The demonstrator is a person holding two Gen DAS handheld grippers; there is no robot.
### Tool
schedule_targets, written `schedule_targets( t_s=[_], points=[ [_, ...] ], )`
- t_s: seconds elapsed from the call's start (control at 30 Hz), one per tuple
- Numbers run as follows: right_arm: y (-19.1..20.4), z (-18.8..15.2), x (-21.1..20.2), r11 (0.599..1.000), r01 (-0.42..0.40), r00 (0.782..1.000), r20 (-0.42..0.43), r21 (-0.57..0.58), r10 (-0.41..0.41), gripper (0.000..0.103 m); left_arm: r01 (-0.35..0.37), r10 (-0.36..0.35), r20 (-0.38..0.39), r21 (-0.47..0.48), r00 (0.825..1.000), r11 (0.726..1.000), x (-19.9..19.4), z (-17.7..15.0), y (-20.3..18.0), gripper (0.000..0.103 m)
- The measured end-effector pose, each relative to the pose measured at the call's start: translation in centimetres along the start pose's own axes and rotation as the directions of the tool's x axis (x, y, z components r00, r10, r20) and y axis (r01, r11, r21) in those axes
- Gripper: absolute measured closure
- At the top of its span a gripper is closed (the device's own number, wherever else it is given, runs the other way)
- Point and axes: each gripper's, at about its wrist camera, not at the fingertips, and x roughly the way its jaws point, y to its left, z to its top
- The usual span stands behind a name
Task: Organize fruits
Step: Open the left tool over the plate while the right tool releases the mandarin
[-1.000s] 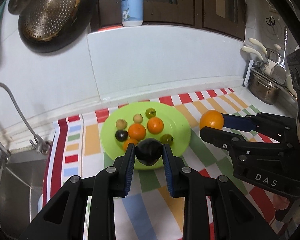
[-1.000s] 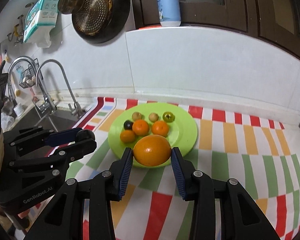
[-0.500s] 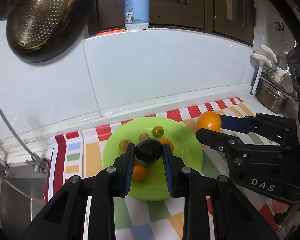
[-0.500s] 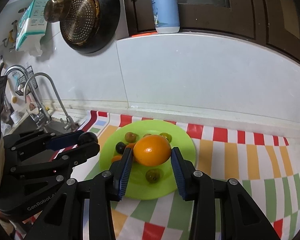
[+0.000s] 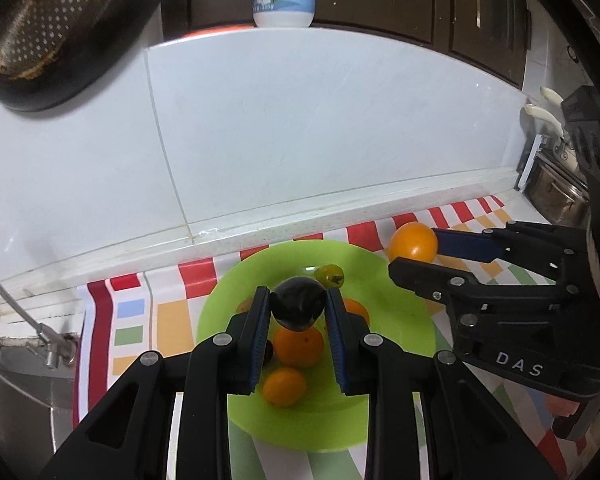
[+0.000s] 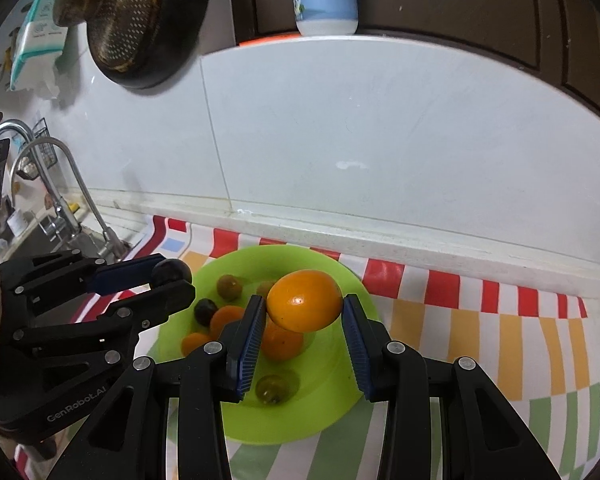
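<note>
My left gripper (image 5: 298, 312) is shut on a dark plum (image 5: 298, 307) and holds it over the green plate (image 5: 396, 312). My right gripper (image 6: 304, 316) is shut on a large orange (image 6: 305, 300), also above the plate (image 6: 332, 400). The orange shows in the left wrist view (image 5: 413, 241) at the plate's right rim. The plum shows in the right wrist view (image 6: 172, 271) at the plate's left rim. On the plate lie several small oranges (image 5: 299, 347), a dark fruit (image 6: 205, 311) and green-yellow fruits (image 5: 329, 274).
The plate sits on a striped cloth (image 6: 480, 332) against a white tiled wall (image 5: 300, 128). A sink with a tap (image 6: 60, 200) lies to the left. A pan with a strainer (image 6: 140, 24) hangs above. A pot (image 5: 556, 196) stands at the right.
Both grippers have moved forward and over the plate, each still holding its fruit. The plate fruits now lie under and behind the fingers.
</note>
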Motion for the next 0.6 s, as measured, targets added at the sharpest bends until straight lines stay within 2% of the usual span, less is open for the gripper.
schedule_targets(
  t_s=[0.4,0.43,0.5,0.53,0.6],
  points=[
    [-1.4,0.1,5.5,0.999,-0.027,0.994,-0.102,0.02,0.029,0.063,0.027,-0.027,-0.045,-0.017,0.999,1.0,4.6,0.1,1.1,0.075],
    [-1.4,0.1,5.7,0.999,-0.029,0.994,-0.104,0.021,0.031,0.063,0.025,-0.025,-0.046,-0.016,0.999,1.0,4.7,0.1,1.1,0.074],
    [-1.4,0.1,5.8,0.999,-0.032,0.994,-0.1,0.021,0.034,0.062,0.004,-0.005,-0.044,-0.018,0.999,1.0,4.6,-0.1,1.3,0.063],
    [-1.4,0.1,5.8,0.999,-0.035,0.994,-0.099,0.016,0.036,0.062,-0.007,0.006,-0.043,-0.021,0.999,1.0,4.3,-0.3,1.4,0.063],
    [-1.1,0.0,5.5,1.0,-0.022,0.996,-0.091,0.005,0.022,0.054,-0.02,0.019,-0.042,-0.03,0.999,0.999,3.7,-0.5,1.6,0.062]
  ],
)
